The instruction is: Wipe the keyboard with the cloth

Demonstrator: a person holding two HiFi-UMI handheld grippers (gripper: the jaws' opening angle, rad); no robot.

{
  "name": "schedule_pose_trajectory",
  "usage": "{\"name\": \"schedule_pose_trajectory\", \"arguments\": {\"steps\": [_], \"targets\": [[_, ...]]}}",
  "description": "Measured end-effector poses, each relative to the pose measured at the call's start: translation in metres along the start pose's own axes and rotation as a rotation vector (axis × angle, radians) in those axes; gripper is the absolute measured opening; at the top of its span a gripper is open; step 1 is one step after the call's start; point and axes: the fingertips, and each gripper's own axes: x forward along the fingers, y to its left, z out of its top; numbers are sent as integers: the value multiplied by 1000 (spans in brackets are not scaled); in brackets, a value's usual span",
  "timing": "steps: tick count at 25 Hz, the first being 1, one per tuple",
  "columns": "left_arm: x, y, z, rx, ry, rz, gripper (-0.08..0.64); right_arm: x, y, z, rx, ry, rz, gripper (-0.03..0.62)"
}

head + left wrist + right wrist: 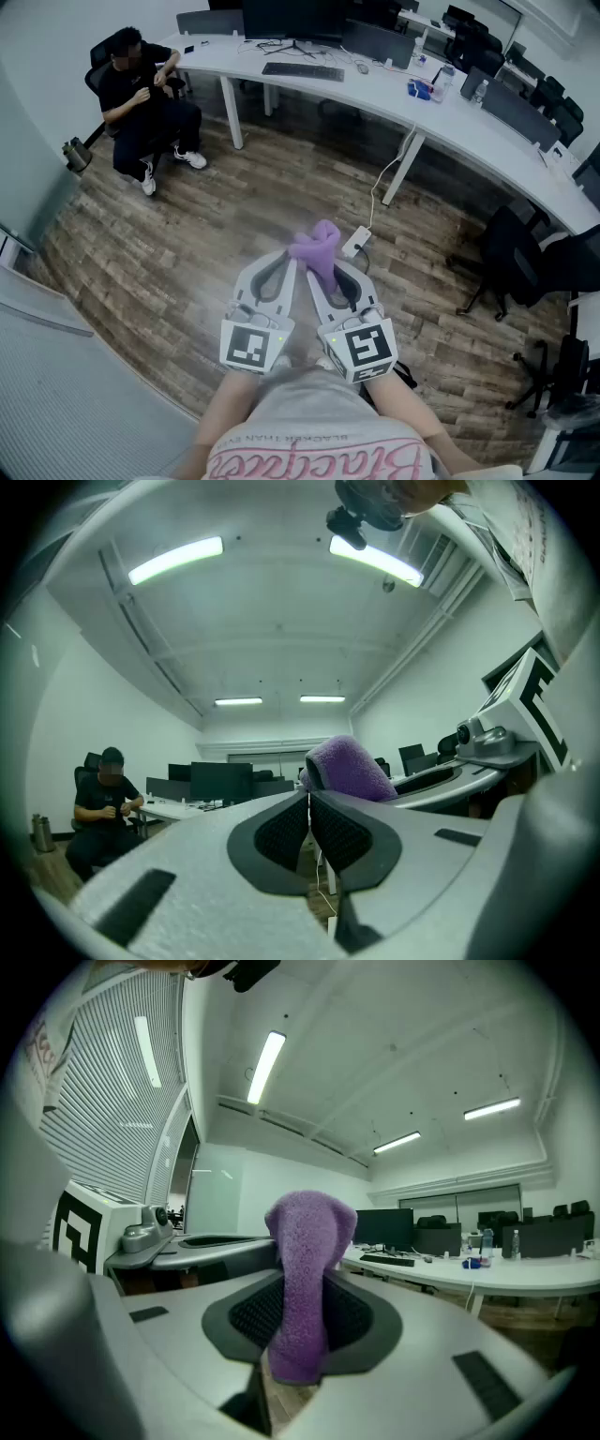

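Right gripper [335,278] is clamped on the purple cloth [304,1269], which stands out past its tips; left gripper [308,797] has its jaws together on nothing. Keyboard [302,70] lies on the white desk [394,98] at 12 o'clock, well apart from both. Recommended: close on the desk, grip firm, then lay the loose cloth end flat across the keys.

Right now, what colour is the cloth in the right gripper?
Purple cloth, clearest in the right gripper view.
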Motion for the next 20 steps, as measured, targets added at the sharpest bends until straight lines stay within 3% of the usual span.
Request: {"name": "schedule_pose_trajectory", "arguments": {"steps": [12, 20], "targets": [[0, 8, -2, 1, -4, -6, 7, 9, 3, -2, 8, 8, -3, 94], [-2, 36, -6, -13, 1, 0, 7, 31, 15, 3, 12, 0, -3, 91]]}}
